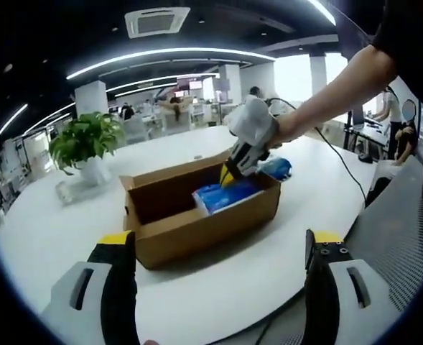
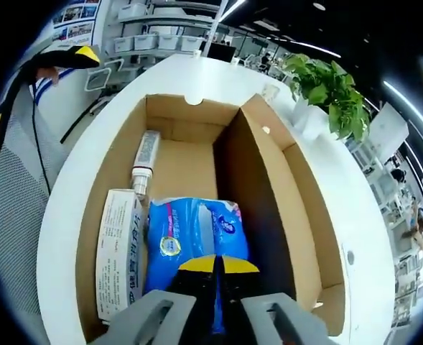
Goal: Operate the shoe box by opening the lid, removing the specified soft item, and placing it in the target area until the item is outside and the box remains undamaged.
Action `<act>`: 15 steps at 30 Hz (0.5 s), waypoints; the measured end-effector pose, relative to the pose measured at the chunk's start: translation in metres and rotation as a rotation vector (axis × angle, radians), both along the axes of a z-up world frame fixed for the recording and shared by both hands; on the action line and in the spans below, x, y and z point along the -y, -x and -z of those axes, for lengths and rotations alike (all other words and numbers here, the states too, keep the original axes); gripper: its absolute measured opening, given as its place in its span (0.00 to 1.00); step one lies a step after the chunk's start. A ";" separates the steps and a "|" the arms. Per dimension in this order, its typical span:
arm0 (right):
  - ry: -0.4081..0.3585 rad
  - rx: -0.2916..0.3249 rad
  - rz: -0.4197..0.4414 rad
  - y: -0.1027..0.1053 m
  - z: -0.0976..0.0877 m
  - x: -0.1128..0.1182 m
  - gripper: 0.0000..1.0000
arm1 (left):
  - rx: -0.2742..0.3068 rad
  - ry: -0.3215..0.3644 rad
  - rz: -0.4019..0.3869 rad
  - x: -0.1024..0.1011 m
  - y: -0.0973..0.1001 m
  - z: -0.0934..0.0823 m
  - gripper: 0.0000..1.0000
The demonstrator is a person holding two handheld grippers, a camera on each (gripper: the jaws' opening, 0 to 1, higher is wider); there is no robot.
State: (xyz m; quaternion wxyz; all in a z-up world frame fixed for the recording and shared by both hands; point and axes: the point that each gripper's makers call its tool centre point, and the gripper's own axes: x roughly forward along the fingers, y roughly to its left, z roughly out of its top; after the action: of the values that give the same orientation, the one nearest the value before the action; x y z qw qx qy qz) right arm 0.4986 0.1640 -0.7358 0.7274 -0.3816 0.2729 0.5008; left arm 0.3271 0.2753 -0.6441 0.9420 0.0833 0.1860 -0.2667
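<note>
A brown cardboard shoe box (image 1: 175,230) stands on the white table, its lid flap (image 2: 258,180) folded up and open. Inside lies a blue soft pack (image 2: 189,233), which the left gripper view catches at the box's right end (image 1: 222,195). My right gripper (image 2: 218,264) has its jaws drawn together on the near edge of that pack. In the left gripper view a person's arm holds it (image 1: 233,172) down into the box. My left gripper (image 1: 222,241) hovers in front of the box, jaws wide apart and holding nothing.
Beside the pack lie a white printed carton (image 2: 118,255) and a white tube (image 2: 145,159). Another blue item (image 1: 277,168) sits on the table behind the box. A potted plant (image 1: 85,144) stands at the back left. The table edge (image 1: 283,302) runs close to me.
</note>
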 end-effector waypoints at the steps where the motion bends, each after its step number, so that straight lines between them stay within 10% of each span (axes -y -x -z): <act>1: -0.002 0.007 0.003 -0.001 -0.002 0.001 0.00 | 0.001 0.000 -0.001 0.000 0.000 0.000 0.98; 15: -0.027 0.017 0.019 -0.004 -0.013 0.005 0.00 | 0.005 -0.002 0.003 0.000 0.001 -0.001 0.97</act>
State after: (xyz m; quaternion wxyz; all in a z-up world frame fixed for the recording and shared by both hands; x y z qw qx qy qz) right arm 0.5022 0.1593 -0.7223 0.7394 -0.3734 0.2633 0.4945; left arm 0.3260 0.2754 -0.6433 0.9420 0.0850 0.1838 -0.2678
